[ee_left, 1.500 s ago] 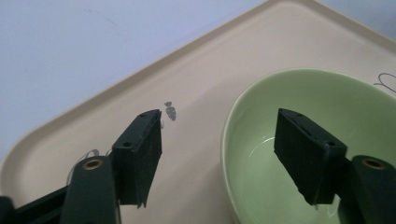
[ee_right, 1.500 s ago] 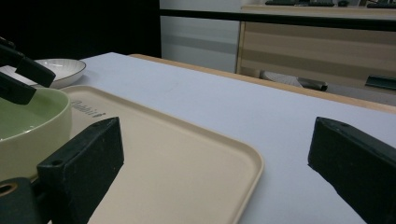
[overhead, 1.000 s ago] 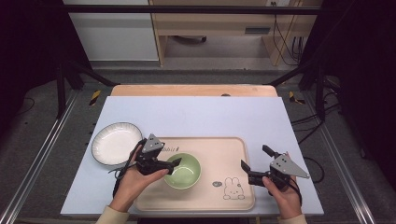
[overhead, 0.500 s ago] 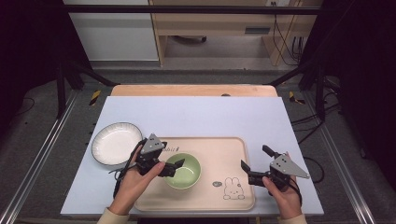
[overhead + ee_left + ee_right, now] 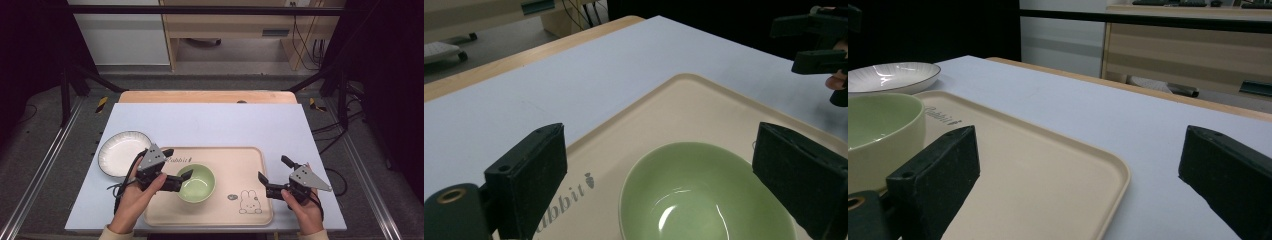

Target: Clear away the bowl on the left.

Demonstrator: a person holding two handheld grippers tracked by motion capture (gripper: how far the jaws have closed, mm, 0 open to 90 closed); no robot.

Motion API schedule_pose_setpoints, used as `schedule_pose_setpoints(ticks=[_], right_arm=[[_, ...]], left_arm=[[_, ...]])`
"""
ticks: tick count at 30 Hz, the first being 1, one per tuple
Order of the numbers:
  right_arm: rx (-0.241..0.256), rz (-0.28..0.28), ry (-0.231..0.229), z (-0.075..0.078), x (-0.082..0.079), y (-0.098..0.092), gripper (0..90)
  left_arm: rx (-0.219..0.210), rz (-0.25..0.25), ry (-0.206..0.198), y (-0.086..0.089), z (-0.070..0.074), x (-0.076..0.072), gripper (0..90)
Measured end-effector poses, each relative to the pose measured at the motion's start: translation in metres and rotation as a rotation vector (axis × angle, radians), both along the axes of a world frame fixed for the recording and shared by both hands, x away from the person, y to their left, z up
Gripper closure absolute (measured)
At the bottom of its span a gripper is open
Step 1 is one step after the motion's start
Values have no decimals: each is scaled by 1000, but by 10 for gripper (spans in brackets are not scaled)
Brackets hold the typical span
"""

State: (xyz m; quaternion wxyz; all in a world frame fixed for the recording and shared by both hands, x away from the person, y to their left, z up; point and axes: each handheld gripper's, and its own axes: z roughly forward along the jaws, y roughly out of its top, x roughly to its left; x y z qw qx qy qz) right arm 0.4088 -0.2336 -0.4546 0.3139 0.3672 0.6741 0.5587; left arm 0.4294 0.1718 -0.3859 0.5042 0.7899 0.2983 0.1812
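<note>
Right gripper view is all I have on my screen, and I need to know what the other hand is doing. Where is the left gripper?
Observer: The left gripper hangs over the green bowl, jaws open, one on each side of the bowl's left rim.
Operator: Is it touching the bowl?
Observer: I cannot tell; in the left gripper view both pads stand apart from the rim.
Operator: Anything printed on the tray besides the word I see?
Observer: Yes, a rabbit drawing near the tray's front right corner.
</note>
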Motion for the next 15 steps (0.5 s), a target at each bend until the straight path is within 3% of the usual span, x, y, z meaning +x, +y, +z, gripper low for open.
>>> schedule_pose_setpoints(ticks=[8, 15], right_arm=[[-1, -1, -1, 0, 0, 0, 31], [1, -2, -5, 0, 0, -1, 30]], left_arm=[[-20, -9, -29, 11, 4, -4, 62], [-65, 5, -60, 23, 5, -7, 61]])
